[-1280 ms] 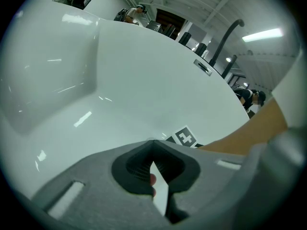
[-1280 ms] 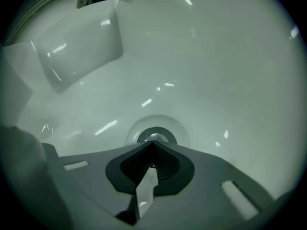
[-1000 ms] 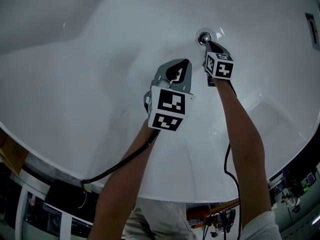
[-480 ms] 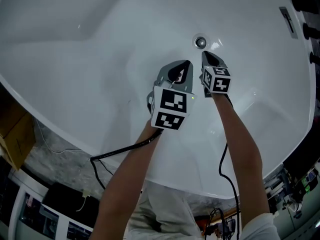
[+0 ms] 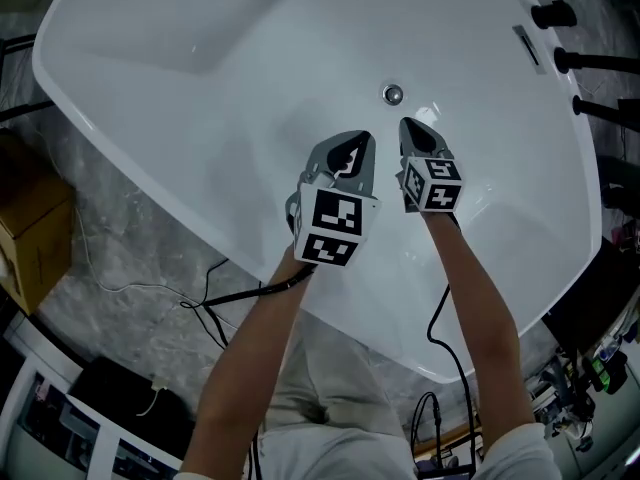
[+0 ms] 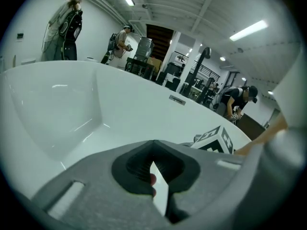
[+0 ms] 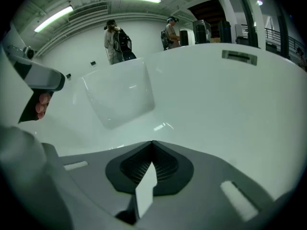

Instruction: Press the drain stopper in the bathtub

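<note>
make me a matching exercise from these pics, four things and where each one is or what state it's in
1. drain stopper
2. cardboard box
3. black tap handles
4. right gripper

a. outside the bathtub, far left
b. by the bathtub's right edge
c. at the bottom of the bathtub, untouched
d. shut, held over the bathtub, short of the drain

Pairs: 1-c, 2-a, 3-b, 4-d

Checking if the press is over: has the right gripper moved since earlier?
Yes. The right gripper has pulled back, away from the round chrome drain stopper.
</note>
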### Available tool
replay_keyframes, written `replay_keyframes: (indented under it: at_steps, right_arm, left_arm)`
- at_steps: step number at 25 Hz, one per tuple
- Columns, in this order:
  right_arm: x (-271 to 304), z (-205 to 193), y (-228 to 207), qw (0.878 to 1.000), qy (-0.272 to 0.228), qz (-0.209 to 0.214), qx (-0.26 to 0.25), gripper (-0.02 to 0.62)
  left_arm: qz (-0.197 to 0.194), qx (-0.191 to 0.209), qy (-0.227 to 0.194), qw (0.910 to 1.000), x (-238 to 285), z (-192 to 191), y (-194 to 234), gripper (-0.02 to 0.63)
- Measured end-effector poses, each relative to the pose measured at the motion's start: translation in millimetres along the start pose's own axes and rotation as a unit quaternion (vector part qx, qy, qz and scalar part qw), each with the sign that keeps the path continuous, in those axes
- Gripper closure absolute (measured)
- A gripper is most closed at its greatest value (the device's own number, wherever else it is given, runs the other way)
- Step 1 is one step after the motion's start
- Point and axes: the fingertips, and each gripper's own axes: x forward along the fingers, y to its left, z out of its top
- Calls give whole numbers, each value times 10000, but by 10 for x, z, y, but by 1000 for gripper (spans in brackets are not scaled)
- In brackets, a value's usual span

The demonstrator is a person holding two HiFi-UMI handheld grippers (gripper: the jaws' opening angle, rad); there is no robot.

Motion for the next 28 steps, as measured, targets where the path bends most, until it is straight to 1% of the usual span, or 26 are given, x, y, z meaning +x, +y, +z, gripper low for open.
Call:
replay_keyframes:
  at_steps: [8,11,15,19,22,26,28]
  right_arm:
    - [-1035,613,600,9981,-303,464,-279,592]
    - [-1454,972,753,9972,-477,538,-200,592]
    - [-2090,1391,886,9947,-732,709,-108,592]
    - [-2618,1794,1013,9919,-1038,736,-40,592]
    - [-2935,2092,1145,9880,-1333,764,-172,592]
    - [-3331,2282,1293,9831,-1576,789,-493,592]
    - [-3509,2359,1357,9821,-1641,734,-555,592]
  left_arm:
    - [67,33,-307,9995,-820,686,-400,601]
    - [87,208,-294,9993,-1068,957,-542,603]
    - [78,273,-276,9992,-1403,1286,-825,601]
    - [-26,424,-359,9985,-1790,1663,-1082,601]
    - [-56,543,-421,9976,-2045,1897,-1174,601]
    - [-123,721,-382,9966,-2315,2060,-1331,601]
    - [-176,801,-389,9959,-2450,2141,-1385,601]
